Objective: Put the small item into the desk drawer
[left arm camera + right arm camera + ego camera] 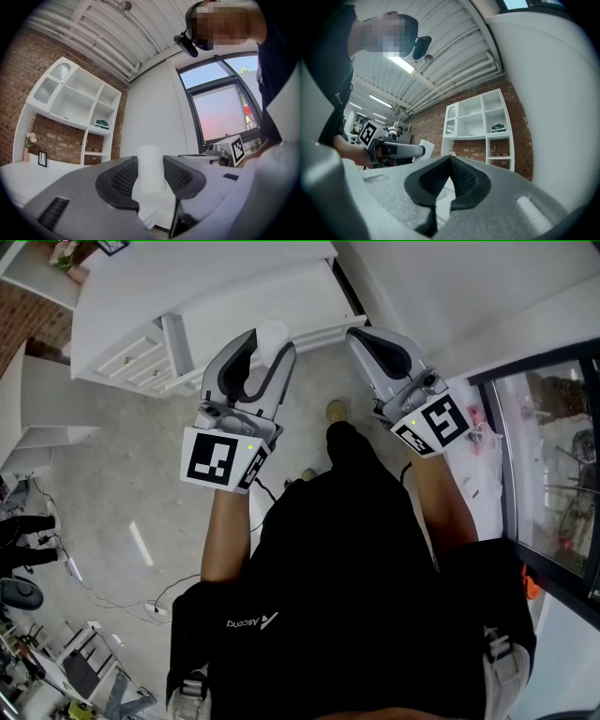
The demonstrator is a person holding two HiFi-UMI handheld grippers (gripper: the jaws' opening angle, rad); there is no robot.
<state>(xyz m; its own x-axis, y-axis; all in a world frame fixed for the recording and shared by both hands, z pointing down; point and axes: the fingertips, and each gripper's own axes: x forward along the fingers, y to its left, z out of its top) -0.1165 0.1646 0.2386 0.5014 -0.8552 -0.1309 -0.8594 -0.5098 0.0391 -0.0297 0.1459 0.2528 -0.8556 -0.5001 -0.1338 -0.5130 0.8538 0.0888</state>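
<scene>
Jaws on the left gripper (267, 348) are spread wide but pinching the small item (151, 171), a white cylinder that stands on end between the pads and pokes past the tips. The desk (216, 296) and its drawers (141, 357) sit ahead, off to that gripper's left, so it's the nearer one. Right gripper (450, 161) jaws are pressed together, empty.

Matt white cylinder (151, 168), rough brick wall (21, 84)
</scene>
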